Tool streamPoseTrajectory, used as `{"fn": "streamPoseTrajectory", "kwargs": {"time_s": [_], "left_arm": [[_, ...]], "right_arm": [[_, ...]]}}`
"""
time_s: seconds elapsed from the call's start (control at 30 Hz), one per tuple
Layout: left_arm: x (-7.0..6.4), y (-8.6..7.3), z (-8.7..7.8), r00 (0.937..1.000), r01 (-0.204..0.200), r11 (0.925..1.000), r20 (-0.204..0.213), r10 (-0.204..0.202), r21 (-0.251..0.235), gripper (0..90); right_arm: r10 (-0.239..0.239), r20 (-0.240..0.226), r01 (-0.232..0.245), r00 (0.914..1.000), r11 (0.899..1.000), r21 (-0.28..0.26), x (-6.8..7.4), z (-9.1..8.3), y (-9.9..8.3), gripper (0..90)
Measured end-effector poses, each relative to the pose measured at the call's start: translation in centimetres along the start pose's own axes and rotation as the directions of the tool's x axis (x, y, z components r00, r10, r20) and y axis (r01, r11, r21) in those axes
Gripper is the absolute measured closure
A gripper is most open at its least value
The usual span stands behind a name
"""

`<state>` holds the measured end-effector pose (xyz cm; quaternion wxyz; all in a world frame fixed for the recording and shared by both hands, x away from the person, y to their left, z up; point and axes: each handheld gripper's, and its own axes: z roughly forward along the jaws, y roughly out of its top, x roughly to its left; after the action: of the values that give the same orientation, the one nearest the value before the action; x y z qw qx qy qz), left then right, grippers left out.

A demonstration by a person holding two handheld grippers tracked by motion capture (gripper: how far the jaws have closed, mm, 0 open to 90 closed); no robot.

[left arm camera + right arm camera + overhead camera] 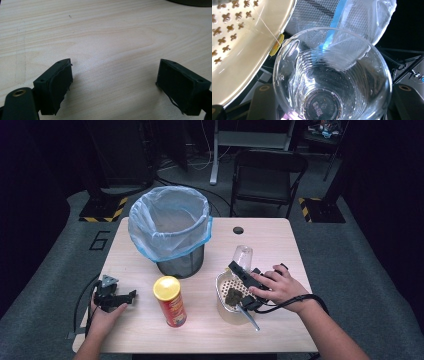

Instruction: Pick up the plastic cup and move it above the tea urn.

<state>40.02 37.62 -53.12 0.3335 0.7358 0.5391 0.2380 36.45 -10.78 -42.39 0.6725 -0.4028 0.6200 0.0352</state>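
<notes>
My right gripper [243, 270] is shut on a clear plastic cup [242, 256], held tilted just above the far rim of a cream perforated strainer bowl [220, 282]. A dark lump [233, 296] lies in the bowl, and a metal spoon [248, 316] sticks out over its near edge. In the right gripper view the cup [332, 75] sits between the jaws of the right gripper [332, 102], and I look into its empty inside; the strainer [242, 50] is at the left. My left gripper [131, 296] rests open on the table at the left, and nothing lies between its pads [58, 87].
A mesh bin [172, 230] lined with a blue bag stands at the back of the wooden table [280, 245]. A red chip can with a yellow lid [170, 301] stands upright between the two grippers. A folding chair [267, 175] stands behind the table.
</notes>
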Motion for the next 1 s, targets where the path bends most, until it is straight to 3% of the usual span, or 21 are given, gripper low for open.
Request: {"fn": "streamPoseTrajectory", "kwargs": {"time_s": [0.03, 0.13, 0.17, 0.3, 0.57, 0.7, 0.77, 0.8, 0.83, 0.9, 0.93, 0.97, 1.0], "left_arm": [[0.0, 0.0, 0.0, 1.0, 0.001, 1.0, 0.0, -0.001, 0.0, 13.0], [0.0, 0.0, 0.0, 1.0, 0.008, 1.0, 0.004, -0.008, -0.002, 13.0], [0.0, 0.0, 0.0, 1.0, 0.004, 1.0, 0.003, -0.004, -0.001, 13.0], [0.0, 0.0, 0.0, 1.0, 0.006, 1.0, 0.003, -0.006, -0.001, 13.0], [0.0, 0.0, 0.0, 1.0, 0.007, 1.0, 0.004, -0.007, -0.001, 13.0], [0.0, 0.0, 0.0, 1.0, 0.007, 1.0, 0.003, -0.007, -0.002, 13.0], [0.0, 0.0, 0.0, 1.0, 0.007, 1.0, 0.003, -0.007, -0.002, 13.0], [0.0, 0.0, 0.0, 1.0, 0.007, 1.0, 0.003, -0.007, -0.002, 13.0], [0.0, 0.0, 0.0, 1.0, 0.007, 1.0, 0.004, -0.007, -0.001, 13.0], [0.0, 0.0, 0.0, 1.0, 0.008, 1.0, 0.004, -0.008, -0.002, 13.0], [0.0, 0.0, 0.0, 1.0, 0.008, 1.0, 0.004, -0.008, -0.002, 13.0], [0.0, 0.0, 0.0, 1.0, 0.007, 1.0, 0.004, -0.007, -0.001, 13.0], [0.0, 0.0, 0.0, 1.0, 0.007, 1.0, 0.004, -0.007, -0.001, 13.0]], "right_arm": [[-0.03, -0.014, 0.03, 0.9995, 1.0, -0.007, 0.0, 0.0, -0.1, 36.1], [-0.028, -0.013, 0.028, 0.9995, 1.0, -0.009, 0.0, 0.0, -0.1, 35.9], [0.013, -0.008, -0.013, 0.9999, 1.0, -0.004, 0.1, 0.0, 0.0, 35.9], [0.045, -0.027, -0.045, 0.9986, 0.999, 0.003, 0.1, -0.2, -0.1, 35.8], [0.036, -0.007, -0.037, 0.9993, 0.999, -0.033, -0.6, -0.2, 0.1, 35.7], [0.055, -0.01, -0.056, 0.9984, 0.997, -0.045, -0.8, -0.1, 0.1, 35.3], [0.052, -0.027, -0.054, 0.9983, 0.995, -0.08, -1.2, 0.1, 0.0, 35.1], [0.121, 0.035, -0.119, 0.992, 0.991, -0.054, -1.2, 0.0, -0.1, 35.1], [0.142, 0.037, -0.14, 0.9891, 0.989, -0.057, -1.3, -0.1, -0.1, 35.1], [0.221, 0.033, -0.218, 0.9746, 0.973, -0.077, -1.7, -0.1, -0.4, 35.0], [0.221, 0.033, -0.218, 0.9746, 0.973, -0.077, -1.7, -0.1, -0.4, 35.0], [0.272, 0.022, -0.269, 0.9621, 0.959, -0.091, -1.8, -0.1, -0.5, 35.0], [0.272, 0.022, -0.269, 0.9621, 0.959, -0.091, -1.8, -0.1, -0.5, 35.0]]}}
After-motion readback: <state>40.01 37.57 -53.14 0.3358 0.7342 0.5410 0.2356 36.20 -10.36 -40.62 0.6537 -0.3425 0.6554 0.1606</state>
